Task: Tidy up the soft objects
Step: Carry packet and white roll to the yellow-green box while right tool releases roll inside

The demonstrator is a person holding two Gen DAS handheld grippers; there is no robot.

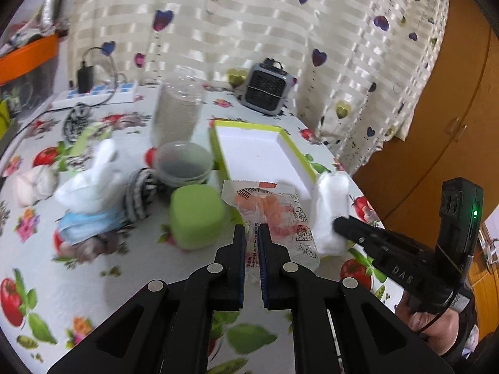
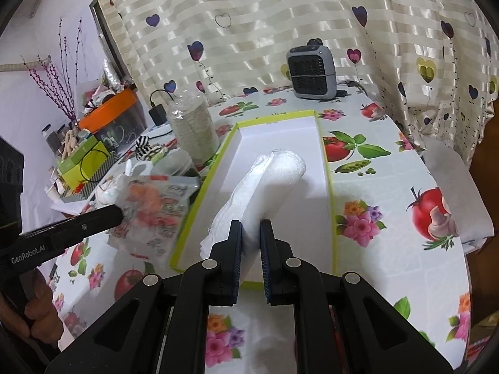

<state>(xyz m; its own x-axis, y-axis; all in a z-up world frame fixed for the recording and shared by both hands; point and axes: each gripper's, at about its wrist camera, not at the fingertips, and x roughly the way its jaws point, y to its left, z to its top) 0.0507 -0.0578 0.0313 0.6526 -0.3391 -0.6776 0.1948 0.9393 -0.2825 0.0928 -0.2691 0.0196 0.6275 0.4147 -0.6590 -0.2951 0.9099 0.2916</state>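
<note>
Gripping, left: the left gripper (image 1: 252, 233) is clenched on the edge of a clear plastic packet (image 1: 274, 215) with orange contents; the packet is seen lifted off the tabletop (image 2: 389, 187) in the right wrist view, blurred.
Left fingers: one finger (image 1: 238, 243) lies against the packet's near corner, the other on its far side.
Gripping, right: the right gripper (image 2: 251, 233) is closed on a rolled white cloth (image 2: 268, 180); no gap is seen between the pads and the cloth.
White cloth, place: its far end is held over the inside of the green-edged white tray (image 2: 326, 143); whether it touches the tray floor cannot be told.
Tray, place: set on the flower-and-tomato patterned tabletop, just beside the packet.
Other soft things: a white plastic bag (image 1: 90, 184), a blue face mask (image 1: 84, 226), a striped black-and-white sock (image 1: 142, 193) and a green sponge block (image 1: 196, 218) are gathered left of the packet.
Containers: a round clear tub (image 1: 184, 163) is placed behind the sponge, and a tall clear jar (image 1: 177, 109) behind that.
Background: a small grey heater (image 1: 268, 88) is stood against the heart-print curtain (image 1: 249, 15); a power strip (image 1: 93, 95) lies at the far left.
Person: a hand (image 2: 37, 308) is seen on the left gripper's handle.
</note>
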